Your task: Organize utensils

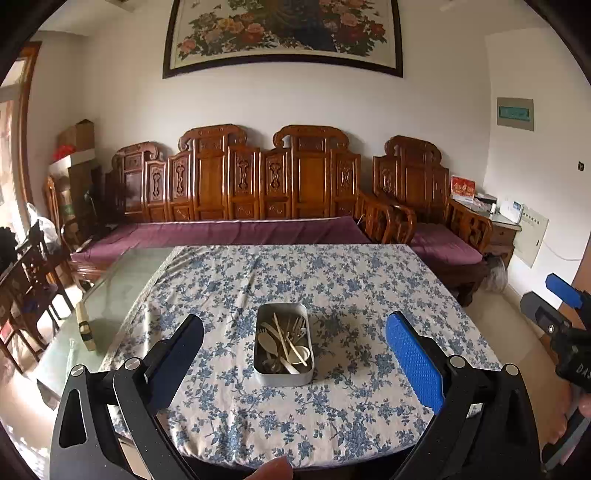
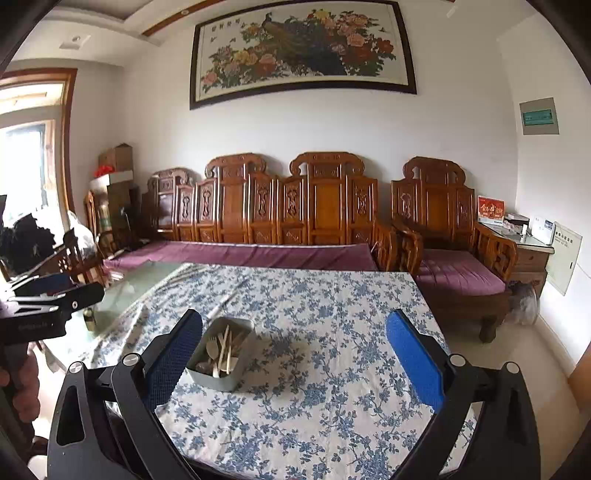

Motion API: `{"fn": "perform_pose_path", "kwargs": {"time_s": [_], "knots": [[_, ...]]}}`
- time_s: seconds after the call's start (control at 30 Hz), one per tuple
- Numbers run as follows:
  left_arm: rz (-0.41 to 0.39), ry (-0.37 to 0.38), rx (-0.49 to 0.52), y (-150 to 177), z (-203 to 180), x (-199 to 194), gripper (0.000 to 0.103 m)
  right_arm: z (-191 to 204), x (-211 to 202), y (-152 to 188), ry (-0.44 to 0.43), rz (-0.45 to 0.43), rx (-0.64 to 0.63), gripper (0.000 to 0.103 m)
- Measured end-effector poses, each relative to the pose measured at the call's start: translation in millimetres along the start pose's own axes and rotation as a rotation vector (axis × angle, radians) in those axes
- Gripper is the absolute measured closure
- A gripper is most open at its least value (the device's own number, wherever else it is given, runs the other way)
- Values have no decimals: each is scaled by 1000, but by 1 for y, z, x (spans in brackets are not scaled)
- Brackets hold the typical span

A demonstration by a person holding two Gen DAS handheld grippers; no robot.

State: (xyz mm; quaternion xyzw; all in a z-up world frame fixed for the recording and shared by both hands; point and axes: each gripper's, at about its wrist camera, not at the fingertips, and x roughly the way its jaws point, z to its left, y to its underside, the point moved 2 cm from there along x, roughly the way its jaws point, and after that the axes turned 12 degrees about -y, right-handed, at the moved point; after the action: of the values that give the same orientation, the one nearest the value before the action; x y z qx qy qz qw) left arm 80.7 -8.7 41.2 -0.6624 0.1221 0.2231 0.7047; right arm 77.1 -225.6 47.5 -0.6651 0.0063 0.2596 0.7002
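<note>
Grey metal rectangular tin [image 1: 283, 345] sits mid-table, nearer front edge, on blue-floral tablecloth [image 1: 351, 280]. Contents: pale wooden and plastic utensils [image 1: 284, 343], heaped, crossing each other. Left gripper [image 1: 293, 354]: fingers spread wide, holding nothing. Right gripper [image 2: 293, 354]: likewise wide apart, empty. Tin lies ahead of both, between left fingers, just beside right gripper's left finger. Stage ambiguous: heap fits unsorted load or finished gathering.

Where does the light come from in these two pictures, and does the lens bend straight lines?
Right wrist view: daylight enters from the window, overexposed, and the metal tin casts a soft shadow to its right. Left wrist view: the framed painting and the tablecloth edges bow from fisheye distortion; corners are dark.
</note>
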Motion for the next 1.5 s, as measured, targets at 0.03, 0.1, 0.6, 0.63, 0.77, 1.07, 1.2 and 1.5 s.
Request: {"fn": "perform_pose_path", "kwargs": {"time_s": [0.03,0.1,0.6,0.63,0.77,1.07,1.2,1.5], "knots": [[-4,-2,2,0,0,-4,8,1,-2,-1,-2,-6,1,3],[-10,-4,6,1,0,-9,8,3,-6,-3,-1,-16,-1,3],[-24,-19,11,5,0,-18,8,6,-11,-4,-5,-21,5,3],[-25,-21,12,5,0,-18,8,6,-11,-4,-5,-20,5,3],[-23,-21,12,5,-1,-18,8,7,-11,-4,-5,-19,6,3],[-18,-21,18,7,0,-17,8,7,-12,-3,-4,-19,6,3],[-15,-22,19,7,0,-16,8,8,-11,-2,-6,-17,4,3],[-17,-25,21,7,1,-16,8,8,-8,0,-11,-12,4,3]]}}
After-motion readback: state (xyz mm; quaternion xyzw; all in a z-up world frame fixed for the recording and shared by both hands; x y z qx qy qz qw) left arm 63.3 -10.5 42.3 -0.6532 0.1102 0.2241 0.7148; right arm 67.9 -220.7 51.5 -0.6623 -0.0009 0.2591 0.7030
